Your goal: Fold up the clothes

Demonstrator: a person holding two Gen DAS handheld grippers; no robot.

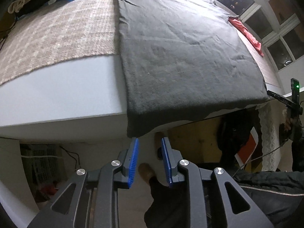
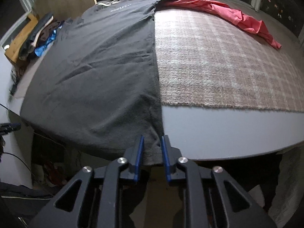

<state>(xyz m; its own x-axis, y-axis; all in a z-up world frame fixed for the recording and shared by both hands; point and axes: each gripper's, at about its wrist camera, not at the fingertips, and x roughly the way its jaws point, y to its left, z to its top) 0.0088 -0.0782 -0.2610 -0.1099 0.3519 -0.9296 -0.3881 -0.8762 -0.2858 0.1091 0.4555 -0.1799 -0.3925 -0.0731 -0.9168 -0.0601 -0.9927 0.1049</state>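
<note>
Because the dark shirt (image 2: 98, 72) lay spread flat with its hem draped over the near edge of the surface (image 2: 218, 131), both bottom corners hung free and could be reached from below the rim. The left tool (image 1: 150, 142) stood narrowly open just under the left corner, its pads (image 1: 134, 157) clear of the cloth, with nothing between them. The right tool (image 2: 152, 142) straddled the right hem corner with a narrow gap; cloth sat between the jaws, but the pads (image 2: 140, 152) did not visibly press it. A plaid mat (image 2: 228, 62) lay bare to the right of the shirt, giving open room for a fold. A red garment (image 2: 237, 17) occupied the far right edge, and a clothes pile (image 2: 41, 38) the far left corner.
</note>
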